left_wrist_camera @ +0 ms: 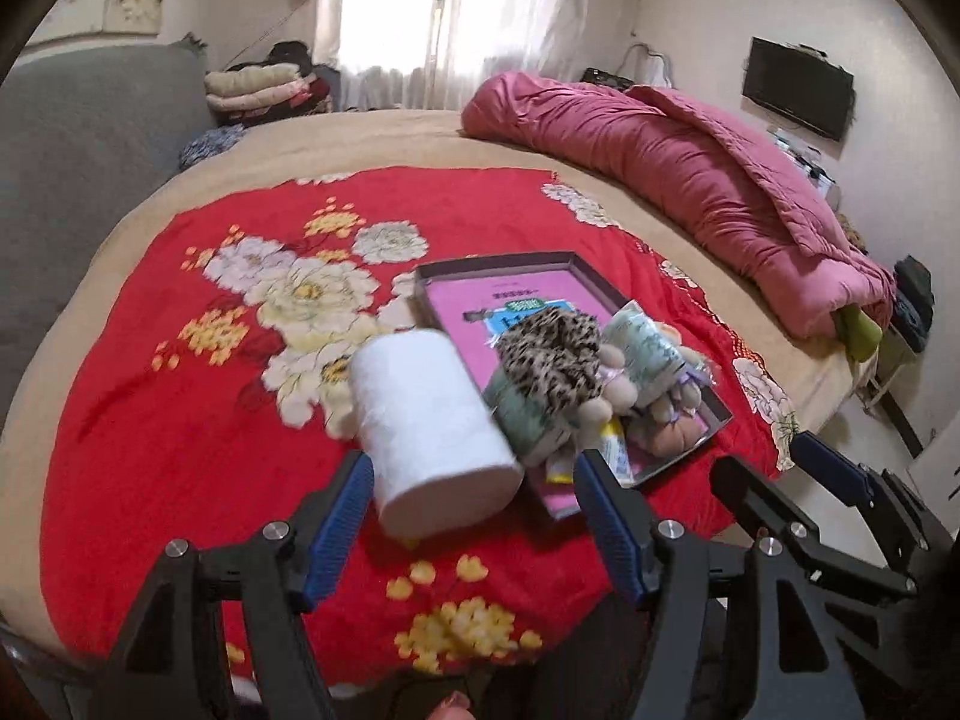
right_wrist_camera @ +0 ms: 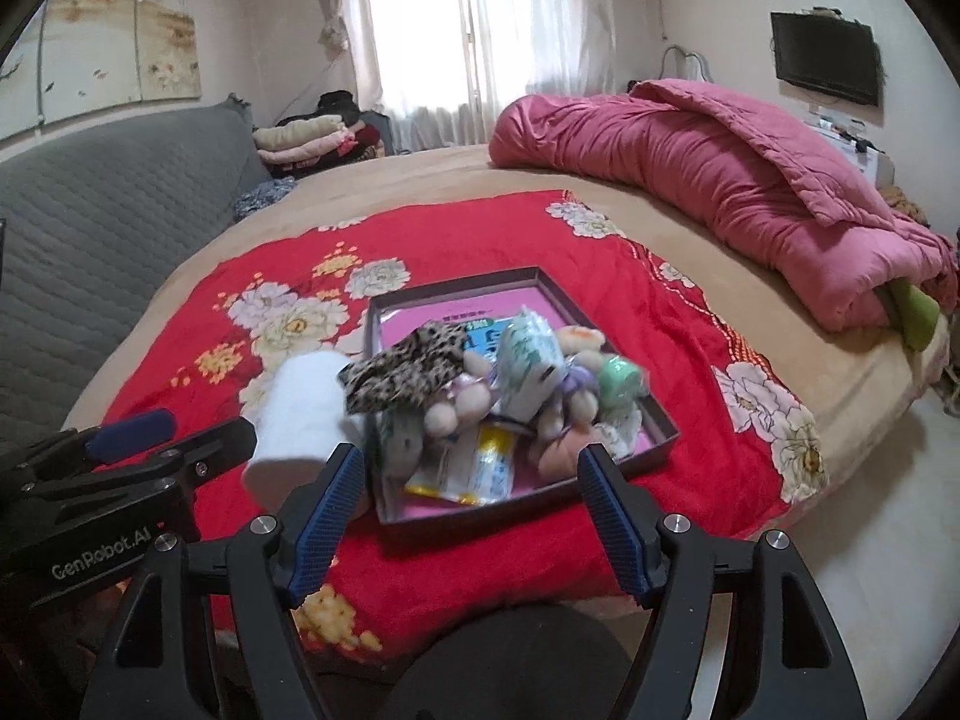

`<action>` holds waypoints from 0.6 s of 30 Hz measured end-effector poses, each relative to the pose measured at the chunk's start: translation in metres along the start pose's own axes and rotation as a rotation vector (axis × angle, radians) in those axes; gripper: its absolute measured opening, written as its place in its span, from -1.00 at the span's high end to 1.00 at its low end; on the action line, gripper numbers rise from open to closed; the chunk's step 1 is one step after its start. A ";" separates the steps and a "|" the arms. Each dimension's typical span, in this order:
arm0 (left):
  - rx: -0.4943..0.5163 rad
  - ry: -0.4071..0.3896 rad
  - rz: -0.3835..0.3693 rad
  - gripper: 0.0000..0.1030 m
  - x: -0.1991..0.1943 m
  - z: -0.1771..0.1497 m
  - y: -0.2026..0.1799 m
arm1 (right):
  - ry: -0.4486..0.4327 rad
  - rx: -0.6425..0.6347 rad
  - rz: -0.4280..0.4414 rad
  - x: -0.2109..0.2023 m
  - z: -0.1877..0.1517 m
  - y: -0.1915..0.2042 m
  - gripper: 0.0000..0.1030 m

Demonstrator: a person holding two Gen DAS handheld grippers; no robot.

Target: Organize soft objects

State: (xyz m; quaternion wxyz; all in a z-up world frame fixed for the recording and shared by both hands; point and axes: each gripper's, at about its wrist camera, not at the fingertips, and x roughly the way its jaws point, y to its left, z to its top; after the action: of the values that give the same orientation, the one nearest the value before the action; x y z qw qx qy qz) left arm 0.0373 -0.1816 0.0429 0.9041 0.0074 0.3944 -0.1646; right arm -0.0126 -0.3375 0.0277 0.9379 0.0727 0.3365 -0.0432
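Note:
A white paper roll (left_wrist_camera: 429,429) lies on the red floral blanket (left_wrist_camera: 180,408), left of a shallow dark box (left_wrist_camera: 498,264). The box holds a leopard-print cloth (left_wrist_camera: 549,357), small plush toys (left_wrist_camera: 624,387) and packets. My left gripper (left_wrist_camera: 474,480) is open, its fingers just short of the roll's near end and not touching it. In the right wrist view the roll (right_wrist_camera: 297,414) sits left of the box (right_wrist_camera: 456,282), and my right gripper (right_wrist_camera: 471,471) is open and empty in front of the box's near wall. The leopard cloth (right_wrist_camera: 405,372) drapes over the pile.
A crumpled pink quilt (left_wrist_camera: 678,168) lies at the far right of the bed. A grey sofa back (right_wrist_camera: 102,240) stands to the left, with folded bedding (right_wrist_camera: 312,138) behind. A TV (right_wrist_camera: 825,57) hangs on the right wall. The bed edge drops off at right.

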 end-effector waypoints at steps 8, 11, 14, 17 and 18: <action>-0.056 0.017 0.008 -0.33 -0.011 -0.020 0.018 | 0.014 -0.031 -0.008 -0.013 -0.016 0.011 -0.47; -0.050 0.020 0.008 -0.33 -0.015 -0.026 0.018 | 0.008 -0.032 -0.011 -0.019 -0.019 0.012 -0.47; -0.035 0.021 0.005 -0.33 -0.019 -0.031 0.014 | 0.013 -0.034 -0.018 -0.023 -0.022 0.012 -0.47; -0.023 0.020 0.004 -0.33 -0.023 -0.034 0.011 | 0.013 -0.035 -0.025 -0.028 -0.025 0.013 -0.48; -0.021 0.019 0.005 -0.33 -0.024 -0.035 0.010 | 0.010 -0.033 -0.026 -0.030 -0.026 0.012 -0.48</action>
State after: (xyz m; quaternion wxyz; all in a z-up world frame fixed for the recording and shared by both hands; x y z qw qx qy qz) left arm 0.0003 -0.1601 0.0351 0.9007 0.0006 0.4047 -0.1583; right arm -0.0501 -0.3205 0.0283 0.9366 0.0529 0.3429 -0.0496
